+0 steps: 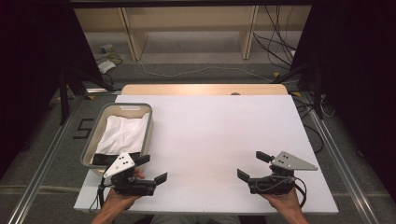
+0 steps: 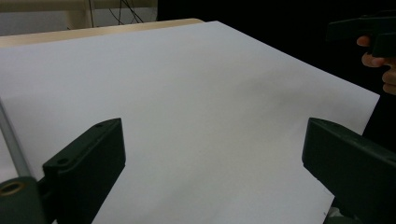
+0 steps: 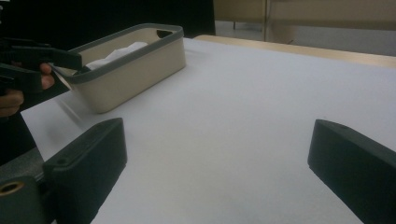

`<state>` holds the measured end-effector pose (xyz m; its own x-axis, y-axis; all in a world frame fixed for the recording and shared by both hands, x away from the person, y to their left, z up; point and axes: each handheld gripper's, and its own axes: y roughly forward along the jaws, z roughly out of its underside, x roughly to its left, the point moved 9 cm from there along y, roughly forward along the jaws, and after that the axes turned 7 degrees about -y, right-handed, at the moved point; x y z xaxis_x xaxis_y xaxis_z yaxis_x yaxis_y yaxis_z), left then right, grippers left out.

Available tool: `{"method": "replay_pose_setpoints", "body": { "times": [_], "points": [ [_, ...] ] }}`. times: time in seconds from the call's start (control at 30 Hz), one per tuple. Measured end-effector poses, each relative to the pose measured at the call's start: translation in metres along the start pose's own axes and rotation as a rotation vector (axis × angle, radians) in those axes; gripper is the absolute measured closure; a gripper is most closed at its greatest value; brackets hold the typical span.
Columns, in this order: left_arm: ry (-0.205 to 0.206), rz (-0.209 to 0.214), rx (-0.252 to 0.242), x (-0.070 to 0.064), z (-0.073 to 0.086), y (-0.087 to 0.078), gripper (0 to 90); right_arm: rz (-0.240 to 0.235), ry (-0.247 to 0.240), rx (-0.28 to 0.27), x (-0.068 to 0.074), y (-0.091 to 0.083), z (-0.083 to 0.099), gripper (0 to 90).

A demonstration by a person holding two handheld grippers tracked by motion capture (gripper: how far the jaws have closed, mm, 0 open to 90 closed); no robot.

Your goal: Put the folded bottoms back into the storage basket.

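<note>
While both tools hover low over the white-topped bench (image 1: 210,140) with nothing between their jaws, the work looks to be at its very start: the approach to the beige plastic basket with a grey rim (image 1: 98,135) and the crumpled white cloth (image 1: 122,133) lying inside it.

The left hand-held gripper (image 1: 150,169) has its jaws spread wide and empty; the basket sits just ahead of it and slightly to its outer side, the near rim almost under the grey plate on top of the tool. The right hand-held gripper (image 1: 251,165) is likewise spread and empty, well apart from the basket, which appears far off to the left in its own view (image 3: 135,65).

My judgement is that the next move falls to the left tool: lift over the near rim, tip the jaws down into the basket and close on a raised fold of the cloth. The right one would need a long reach across bare bench to help.
</note>
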<state>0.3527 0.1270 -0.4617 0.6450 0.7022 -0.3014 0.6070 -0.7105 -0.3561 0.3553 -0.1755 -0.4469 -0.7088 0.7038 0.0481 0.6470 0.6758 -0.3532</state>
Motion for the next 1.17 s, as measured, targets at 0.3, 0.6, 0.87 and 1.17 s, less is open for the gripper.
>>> {"method": "replay_pose_setpoints", "body": {
  "times": [0.3, 0.6, 0.87, 1.17],
  "points": [
    [-0.005, -0.024, -0.011, 0.009, -0.001, -0.006, 5.5, 0.022, -0.001, 0.009, -0.007, -0.008, 0.004, 5.2],
    [-0.005, -0.021, -0.006, 0.009, -0.001, -0.005, 5.5, 0.026, 0.003, -0.007, -0.008, -0.011, 0.001, 5.1],
    [-0.002, -0.021, -0.005, 0.010, -0.002, -0.005, 5.5, 0.028, 0.011, -0.011, -0.009, -0.012, 0.000, 5.3],
    [0.002, -0.021, 0.002, 0.010, -0.001, -0.003, 5.6, 0.033, 0.013, -0.015, -0.010, -0.011, -0.002, 5.3]
  ]
}}
